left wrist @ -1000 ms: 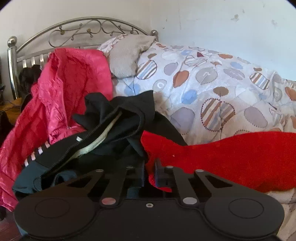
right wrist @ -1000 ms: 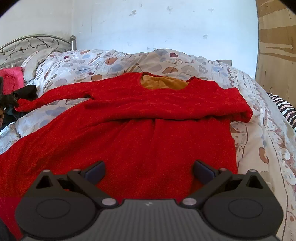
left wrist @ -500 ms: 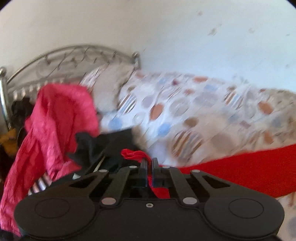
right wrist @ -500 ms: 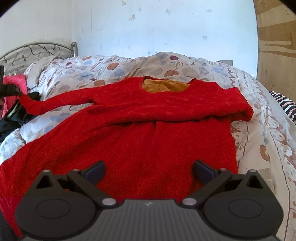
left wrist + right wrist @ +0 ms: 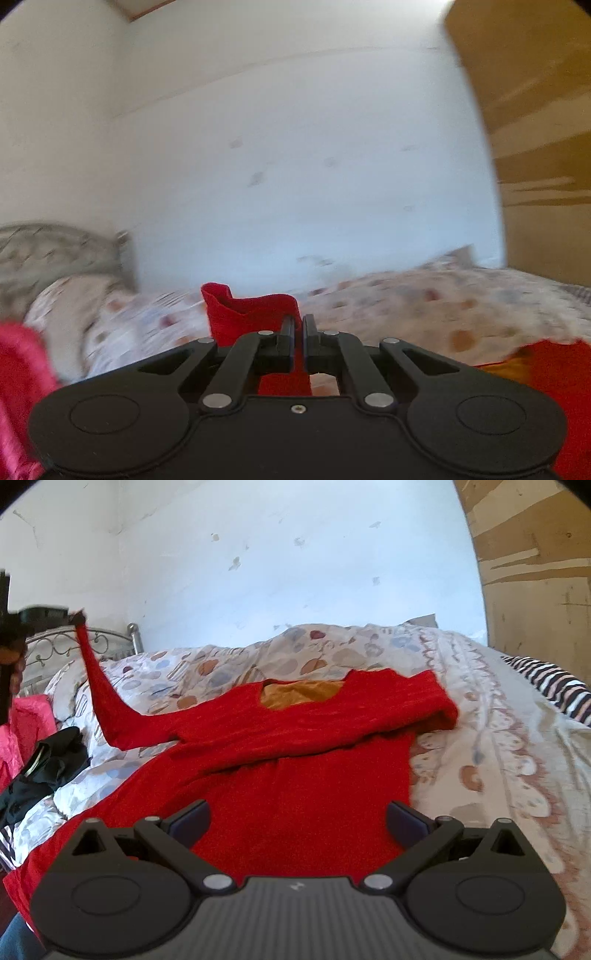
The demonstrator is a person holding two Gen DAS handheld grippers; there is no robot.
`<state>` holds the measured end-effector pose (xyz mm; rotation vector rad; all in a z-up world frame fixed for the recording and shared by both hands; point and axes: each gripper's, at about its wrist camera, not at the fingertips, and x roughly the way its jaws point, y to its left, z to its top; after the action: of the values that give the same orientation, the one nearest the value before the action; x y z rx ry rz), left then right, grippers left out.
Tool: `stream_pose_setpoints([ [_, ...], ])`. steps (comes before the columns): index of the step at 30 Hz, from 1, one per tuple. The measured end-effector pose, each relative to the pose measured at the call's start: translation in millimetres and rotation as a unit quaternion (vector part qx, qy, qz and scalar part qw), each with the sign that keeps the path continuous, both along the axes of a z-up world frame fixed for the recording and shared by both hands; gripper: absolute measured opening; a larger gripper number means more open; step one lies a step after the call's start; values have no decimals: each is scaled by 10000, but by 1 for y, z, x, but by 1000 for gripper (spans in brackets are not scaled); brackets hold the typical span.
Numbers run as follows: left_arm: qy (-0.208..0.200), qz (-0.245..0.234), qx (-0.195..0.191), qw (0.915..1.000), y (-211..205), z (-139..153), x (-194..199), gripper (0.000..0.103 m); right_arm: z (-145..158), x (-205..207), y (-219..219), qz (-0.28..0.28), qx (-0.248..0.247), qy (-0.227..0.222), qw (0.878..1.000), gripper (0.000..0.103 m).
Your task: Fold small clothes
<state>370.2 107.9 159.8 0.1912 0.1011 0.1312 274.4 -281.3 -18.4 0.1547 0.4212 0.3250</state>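
Observation:
A red sweater (image 5: 295, 760) with an orange lining lies spread on the patterned bedspread (image 5: 498, 738). Its right sleeve is folded across the chest. My left gripper (image 5: 298, 323) is shut on the cuff of the left sleeve (image 5: 251, 314) and holds it raised; in the right wrist view it appears at far left (image 5: 75, 618) with the sleeve (image 5: 99, 698) hanging from it. My right gripper (image 5: 297, 819) is open and empty, above the sweater's lower body.
A pink jacket (image 5: 26, 723) and black clothes (image 5: 48, 764) are piled at the left near the metal headboard (image 5: 107, 640). A striped cloth (image 5: 554, 686) lies at the right. A wooden panel (image 5: 535, 572) stands beyond the bed's foot.
My left gripper has closed on the sleeve cuff and lifted it high off the bed, swinging to the right. The right gripper stayed open above the sweater.

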Motion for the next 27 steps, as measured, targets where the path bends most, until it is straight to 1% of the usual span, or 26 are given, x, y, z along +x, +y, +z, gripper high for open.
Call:
stream_pose_setpoints([
  [3,-13,-590,121,9982,-48,0,-3,3,1,-10,-9,-154,-200,-129,9996,103],
  [6,71,-1274,154,9917,-93,-9,-9,3,2,-20,-23,-342,-370,-179,9986,103],
  [9,285,-1939,76,9806,-129,-26,-16,3,2,-30,-39,-583,-497,-193,9969,103],
  [12,569,-2447,-74,9679,-157,-50,-22,3,1,-36,-56,-870,-542,-139,9946,103],
  [17,1168,-2943,-296,9481,-179,-100,-27,3,-5,-41,-74,-1212,-495,6,9914,103],
  [20,1518,-3104,-436,9374,-182,-124,-28,4,-8,-40,-79,-1293,-449,68,9906,103],
  [21,1606,-3116,-411,9356,-183,-130,-30,5,-9,-39,-79,-1290,-431,86,9907,103],
  [23,1731,-3153,-328,9325,-184,-137,-33,11,-10,-39,-78,-1263,-439,96,9910,103],
  [24,1797,-3160,-323,9310,-184,-141,-34,18,-11,-37,-77,-1243,-450,105,9912,103],
  [26,1933,-3147,-366,9286,-179,-146,-37,25,-13,-36,-74,-1212,-452,126,9915,103],
  [27,1995,-3147,-372,9272,-175,-147,-38,33,-14,-36,-72,-1189,-450,136,9918,103],
])
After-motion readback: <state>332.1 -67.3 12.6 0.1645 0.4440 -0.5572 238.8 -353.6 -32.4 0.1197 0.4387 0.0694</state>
